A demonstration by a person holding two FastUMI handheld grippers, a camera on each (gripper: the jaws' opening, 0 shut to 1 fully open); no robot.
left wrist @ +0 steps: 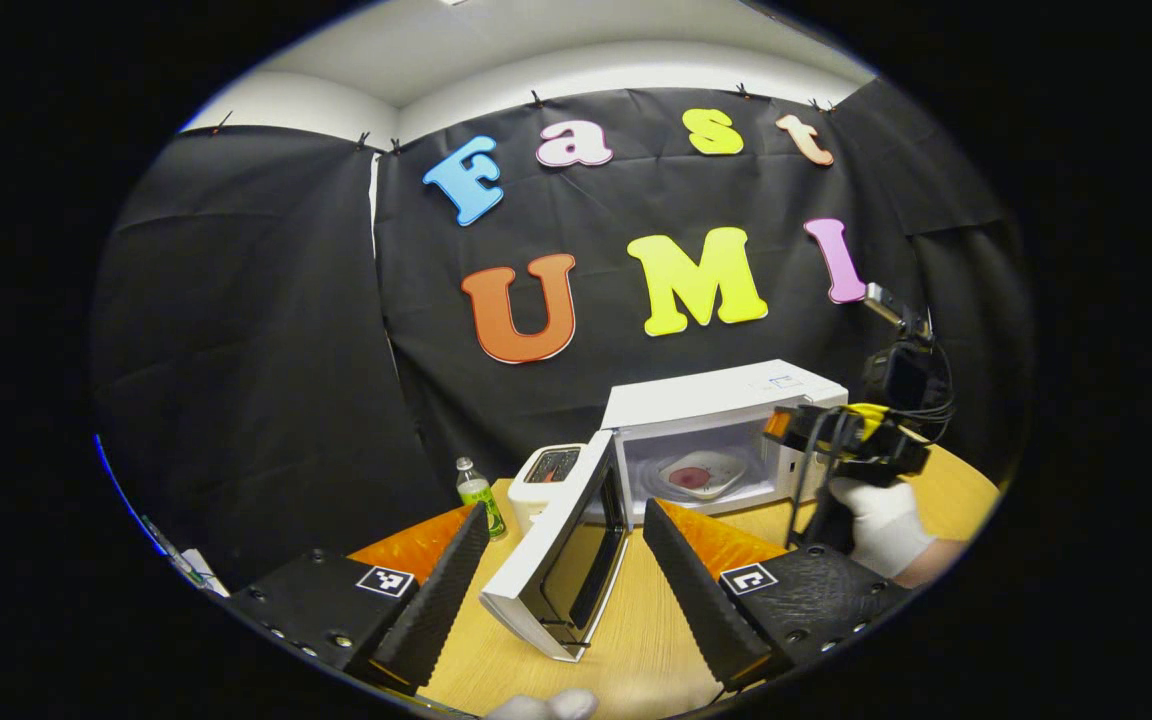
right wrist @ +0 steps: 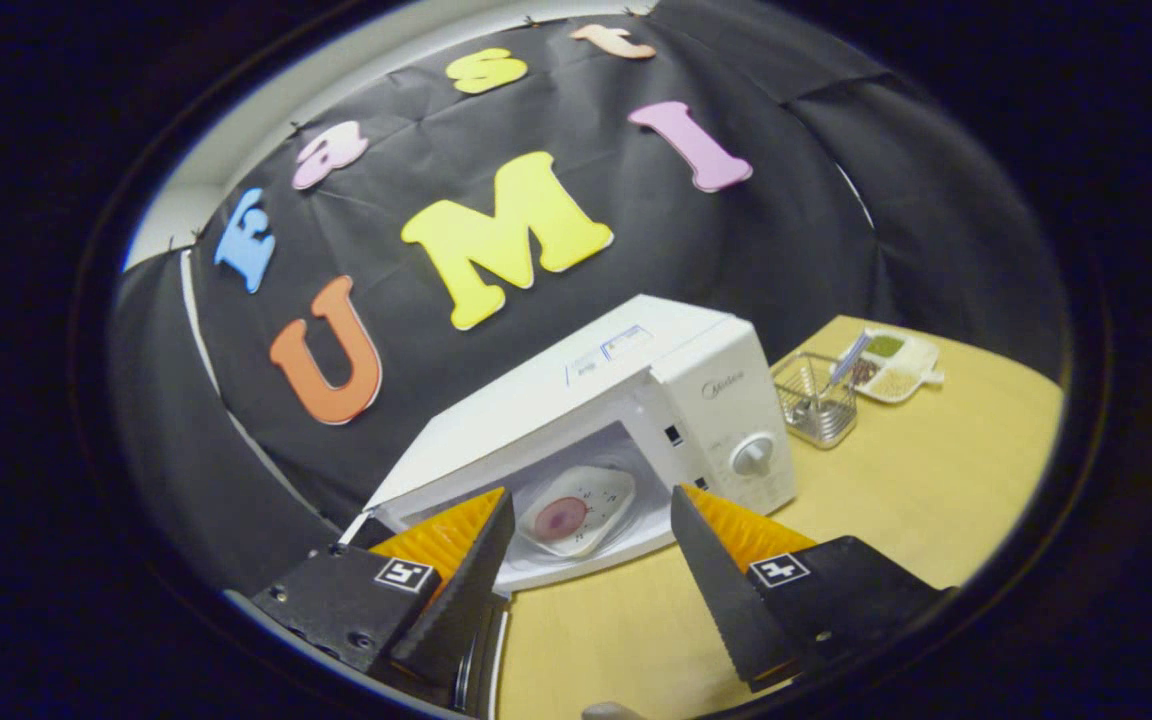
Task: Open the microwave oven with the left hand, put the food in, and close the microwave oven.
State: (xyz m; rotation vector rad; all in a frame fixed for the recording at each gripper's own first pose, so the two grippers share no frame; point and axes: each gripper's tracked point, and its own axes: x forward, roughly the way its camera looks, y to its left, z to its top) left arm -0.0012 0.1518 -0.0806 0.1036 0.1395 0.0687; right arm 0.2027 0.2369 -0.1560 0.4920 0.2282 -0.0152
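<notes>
Ahead of the left claw, the microwave (left wrist: 726, 400) is white, its open door (left wrist: 561, 560) white-framed around dark glass. Inside, a white plate (left wrist: 704, 473) carries dark red food (left wrist: 691, 478). Left of the door stand a white toaster (left wrist: 548, 478) and a green bottle (left wrist: 479, 493) with a white cap. The table (left wrist: 636, 640) is light wood. Right of the right claw sit a silver wire basket (right wrist: 816, 400) and a white tray (right wrist: 894, 365) with green and beige fillings.

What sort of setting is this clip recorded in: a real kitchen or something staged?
Most likely a staged booth, not a real kitchen: black cloth hangs as the wall behind a wooden table. On it stand kitchen props: an open microwave with a plate of food inside, a toaster and a bottle.
</notes>
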